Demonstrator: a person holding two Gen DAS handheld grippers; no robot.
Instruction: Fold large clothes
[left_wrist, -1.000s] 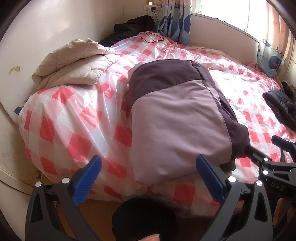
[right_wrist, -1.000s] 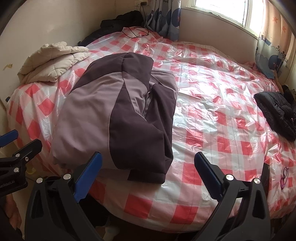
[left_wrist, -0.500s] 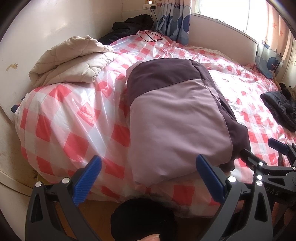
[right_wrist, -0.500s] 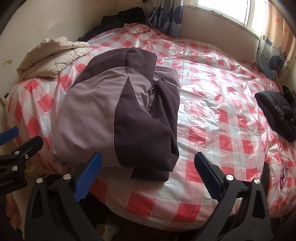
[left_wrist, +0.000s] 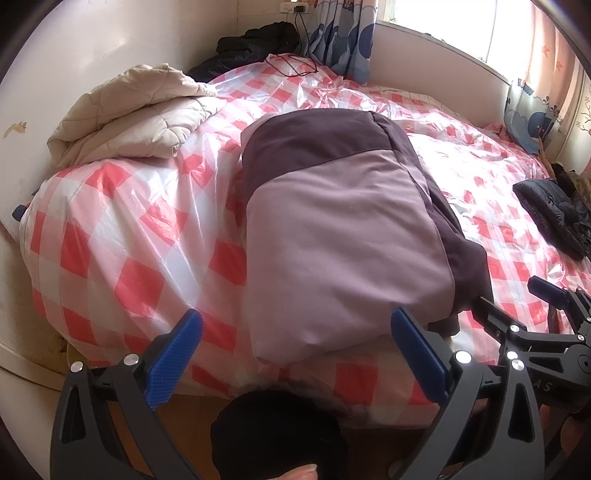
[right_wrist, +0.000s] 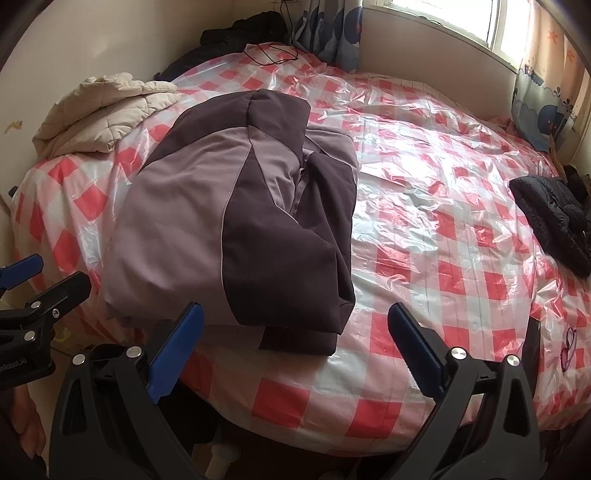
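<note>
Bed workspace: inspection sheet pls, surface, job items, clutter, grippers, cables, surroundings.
Surface: bed under a glossy red-and-white checked plastic sheet, wrinkled.
Job's things: purple two-tone jacket lying folded at the near edge of the bed.
Clutter: beige quilted coat bundled at the wall side; black puffer jacket at the far right; dark clothes in the far corner.
Grippers: left hand-held gripper open, empty; right hand-held gripper open, empty.
Cables: black cable looped on the sheet, running up to a wall socket.
Surroundings: window, patterned curtains.
</note>
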